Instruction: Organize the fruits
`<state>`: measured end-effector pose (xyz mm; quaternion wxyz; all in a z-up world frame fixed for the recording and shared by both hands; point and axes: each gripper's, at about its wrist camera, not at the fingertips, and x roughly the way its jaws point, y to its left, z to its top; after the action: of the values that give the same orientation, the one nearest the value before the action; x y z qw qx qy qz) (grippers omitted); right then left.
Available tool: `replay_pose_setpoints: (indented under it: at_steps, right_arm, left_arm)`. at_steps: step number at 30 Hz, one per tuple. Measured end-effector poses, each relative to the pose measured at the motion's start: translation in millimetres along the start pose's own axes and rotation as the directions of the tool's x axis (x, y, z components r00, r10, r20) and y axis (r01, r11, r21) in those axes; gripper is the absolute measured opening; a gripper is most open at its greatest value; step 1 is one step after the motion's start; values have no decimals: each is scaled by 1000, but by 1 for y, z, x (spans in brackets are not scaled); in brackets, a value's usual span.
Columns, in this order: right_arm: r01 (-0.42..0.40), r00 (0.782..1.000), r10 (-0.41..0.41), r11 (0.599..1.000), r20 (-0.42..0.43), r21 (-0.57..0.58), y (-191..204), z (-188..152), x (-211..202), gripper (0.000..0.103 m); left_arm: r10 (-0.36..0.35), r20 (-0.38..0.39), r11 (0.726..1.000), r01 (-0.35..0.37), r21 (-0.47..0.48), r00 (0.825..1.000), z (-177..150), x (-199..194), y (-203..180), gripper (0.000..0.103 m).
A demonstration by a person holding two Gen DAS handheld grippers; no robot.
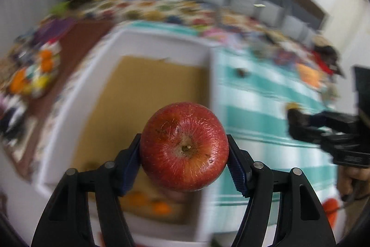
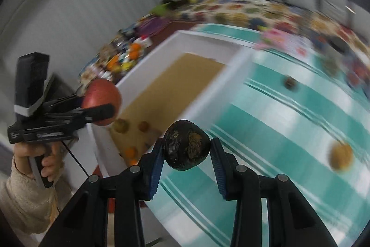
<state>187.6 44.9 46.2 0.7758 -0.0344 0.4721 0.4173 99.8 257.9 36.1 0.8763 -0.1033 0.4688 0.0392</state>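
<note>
Tray (image 1: 159, 43) left of cloth (image 1: 266, 112), small fruits (image 2: 129, 152) inside, near corner.

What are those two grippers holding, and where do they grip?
Left gripper clamps a red apple by its sides, stem end facing the camera. Right gripper clamps a dark fruit by its sides.

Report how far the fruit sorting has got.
Done: a few small fruits already lie in the white box, near its closest corner. In hand: the left gripper is shut on a red apple, and the right gripper is shut on a dark, blotchy fruit, both raised beside the box. Left: a small dark fruit and a yellowish fruit still sit on the striped cloth.
</note>
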Motion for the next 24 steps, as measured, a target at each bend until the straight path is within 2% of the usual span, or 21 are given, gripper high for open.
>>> replay_pose_setpoints:
  at_steps: [3,6,10,14,17,19,23,24]
  right_arm:
    - [-29,997,25,998,-71,-57,33,18,54,40]
    - [-8,983,-11,995,-185,-101,53,28,115,40]
    - [58,954,-105,984,-280,-171,58,26,169,40]
    - [101,936,-156,977,-314,-186,55,23,194,41]
    - [118,943,-160,980,-291,-157,50,24,199,53]
    - [123,957,-152,984,-249,-127,43,26,188,77]
    - [146,983,-155,985,-103,-89,34,21,137,85]
    - [155,984,-161,984,-73,-84,33,18,124,93]
  left_arm:
    - [60,-88,994,-68,-88,994,-17,32,44,69]
    - [78,-187,983,-106,-150,979,-35,68,73,69]
    - [80,-254,977,-127,-171,964,-48,95,83,69]
    - [86,-297,971,-146,-187,951,-58,106,90,70]
    - [112,-270,972,-162,-170,956,-58,99,92,74]
    - [129,-229,972,-168,-163,965,-57,88,88,83]
    - [135,-116,977,-152,-150,984,-44,60,70,83]
    - [128,-91,980,-140,-143,988,-42,55,63,83]
